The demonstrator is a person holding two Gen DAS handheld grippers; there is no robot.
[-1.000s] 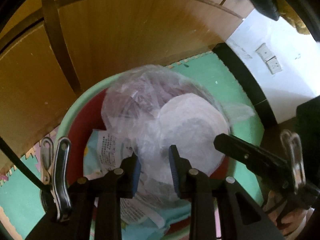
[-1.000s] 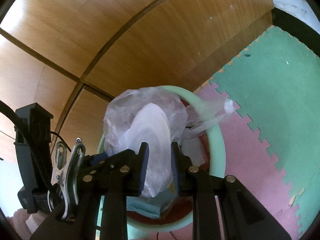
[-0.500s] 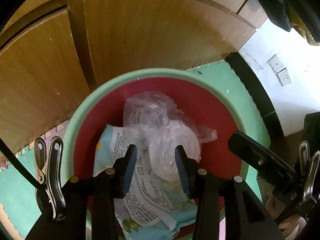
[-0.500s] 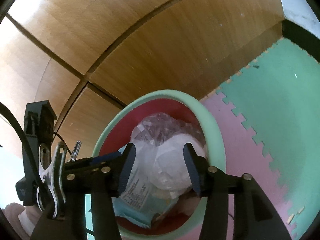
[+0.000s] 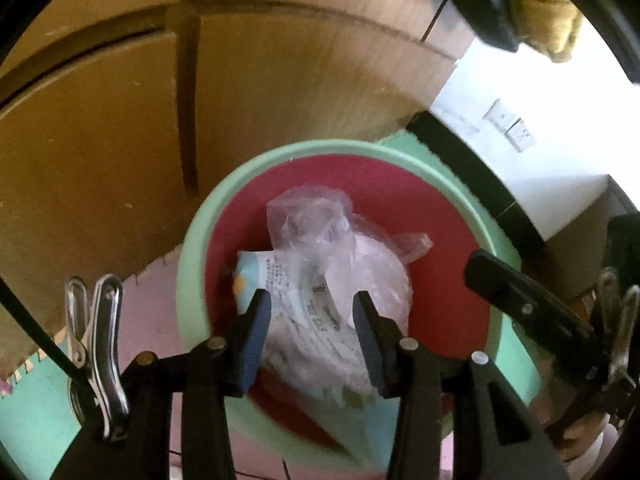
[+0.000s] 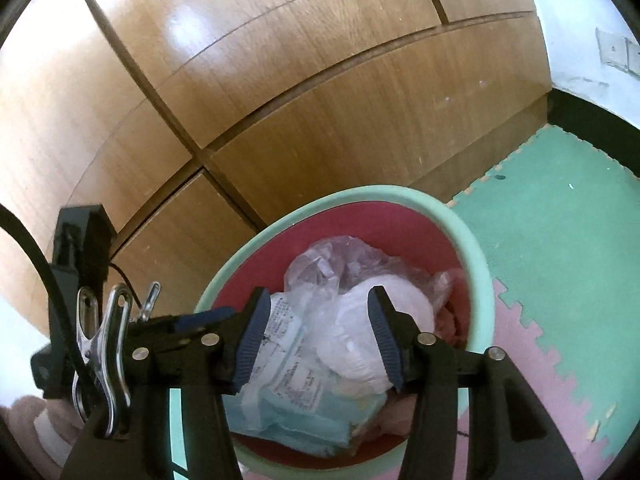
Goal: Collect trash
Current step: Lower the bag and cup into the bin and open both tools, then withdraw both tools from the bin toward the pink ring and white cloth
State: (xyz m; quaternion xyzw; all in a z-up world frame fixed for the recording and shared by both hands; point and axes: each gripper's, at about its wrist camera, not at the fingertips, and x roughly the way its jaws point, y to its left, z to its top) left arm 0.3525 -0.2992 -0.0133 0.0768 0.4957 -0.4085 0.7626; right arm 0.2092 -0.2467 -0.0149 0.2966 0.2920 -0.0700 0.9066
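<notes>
The clear plastic bag (image 5: 340, 256) lies in the bin (image 5: 192, 248) on a printed packet (image 6: 288, 364). Both tools, left (image 5: 310, 334) and right (image 6: 316, 336), have just opened, empty. Light, crinkly, probably slippery; pinch a bunched fold.

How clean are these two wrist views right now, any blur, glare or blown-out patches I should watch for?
Left wrist view: motion blur smears the wooden cabinet front, and the white wall is overexposed. Right wrist view: sharper, with a glare patch on the cabinet. Fisheye bends the cabinet seams in both.
</notes>
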